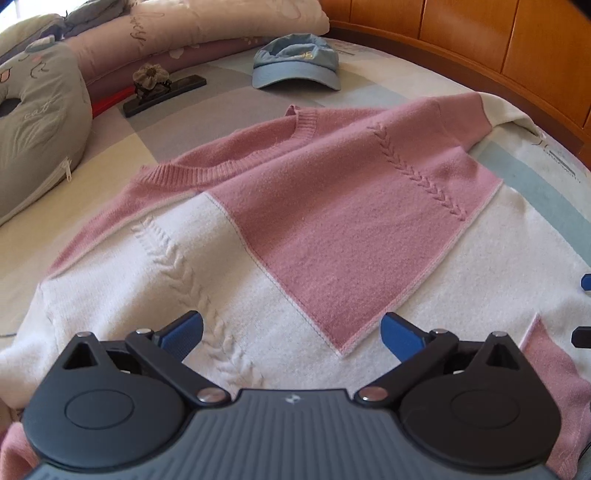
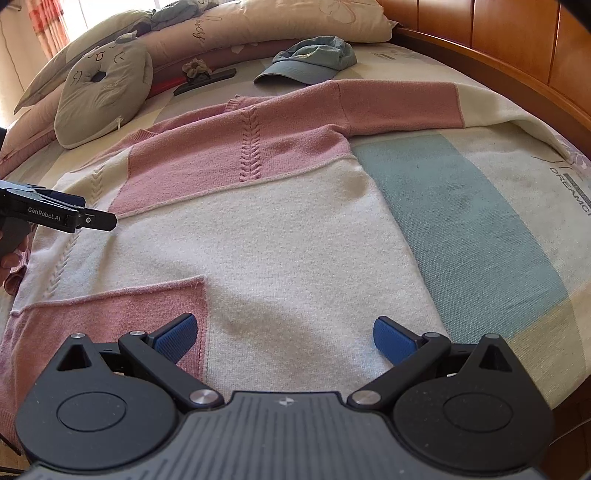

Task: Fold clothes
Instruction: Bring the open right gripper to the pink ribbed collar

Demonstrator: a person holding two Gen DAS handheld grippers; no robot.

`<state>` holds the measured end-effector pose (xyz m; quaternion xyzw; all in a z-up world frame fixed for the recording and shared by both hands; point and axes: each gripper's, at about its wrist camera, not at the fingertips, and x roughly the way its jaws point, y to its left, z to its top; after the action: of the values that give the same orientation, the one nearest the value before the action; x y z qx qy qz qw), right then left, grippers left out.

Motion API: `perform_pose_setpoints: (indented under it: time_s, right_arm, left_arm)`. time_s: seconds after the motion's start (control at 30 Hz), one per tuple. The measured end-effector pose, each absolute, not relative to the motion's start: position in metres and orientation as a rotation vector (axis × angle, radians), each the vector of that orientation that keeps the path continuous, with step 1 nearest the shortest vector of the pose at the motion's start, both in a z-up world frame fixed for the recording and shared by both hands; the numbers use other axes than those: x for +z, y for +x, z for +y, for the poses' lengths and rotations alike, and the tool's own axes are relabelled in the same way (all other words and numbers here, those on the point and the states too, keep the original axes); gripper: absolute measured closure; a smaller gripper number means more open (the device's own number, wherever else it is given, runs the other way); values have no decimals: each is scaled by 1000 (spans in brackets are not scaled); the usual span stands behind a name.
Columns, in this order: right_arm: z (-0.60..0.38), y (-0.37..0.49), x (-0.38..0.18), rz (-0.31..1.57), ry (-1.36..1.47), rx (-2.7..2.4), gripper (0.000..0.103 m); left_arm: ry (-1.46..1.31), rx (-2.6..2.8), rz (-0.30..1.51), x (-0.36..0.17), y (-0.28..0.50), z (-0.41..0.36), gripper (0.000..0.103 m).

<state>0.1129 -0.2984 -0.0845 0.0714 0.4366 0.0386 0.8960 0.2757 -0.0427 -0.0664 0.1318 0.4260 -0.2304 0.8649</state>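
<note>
A pink and cream knitted sweater [image 1: 295, 229] lies spread flat on the bed, neckline toward the pillows. In the right wrist view the same sweater [image 2: 258, 221] shows one sleeve stretched out to the right along the bed's edge. My left gripper [image 1: 291, 334] hovers open over the cream lower part, nothing between its blue pads. My right gripper [image 2: 284, 338] is open too, above the hem near the sweater's right side. The left gripper [image 2: 74, 216] also appears from the side at the left edge of the right wrist view.
A blue cap [image 1: 295, 62] lies beyond the sweater's collar. A dark flat bar with a fabric flower [image 1: 162, 92] sits near it. A grey cushion [image 1: 37, 129] and pillows [image 2: 258, 18] line the head of the bed. A wooden wall [image 2: 517, 44] borders the right.
</note>
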Motion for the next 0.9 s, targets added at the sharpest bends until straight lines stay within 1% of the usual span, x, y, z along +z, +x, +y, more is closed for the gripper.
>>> perform_pose_setpoints:
  time_s: [0.17, 0.3, 0.47, 0.53, 0.73, 0.9]
  right_arm:
    - [-294, 118, -79, 885, 160, 81, 0]
    - [-289, 122, -82, 903, 165, 83, 0]
    - [-284, 137, -75, 905, 88, 85, 0]
    - [-283, 150, -71, 904, 60, 102, 0]
    - [-266, 203, -54, 890, -25, 198, 0]
    - [-245, 248, -43, 856, -133, 241, 0]
  left_arm:
    - [316, -538, 781, -31, 305, -57, 1]
    - [304, -529, 828, -51, 315, -69, 1]
    - [368, -611, 852, -92, 289, -81, 1]
    - [335, -618, 866, -101, 292, -78, 0]
    - [302, -521, 834, -91, 319, -69, 1]
    - [292, -575, 783, -92, 328, -74, 1]
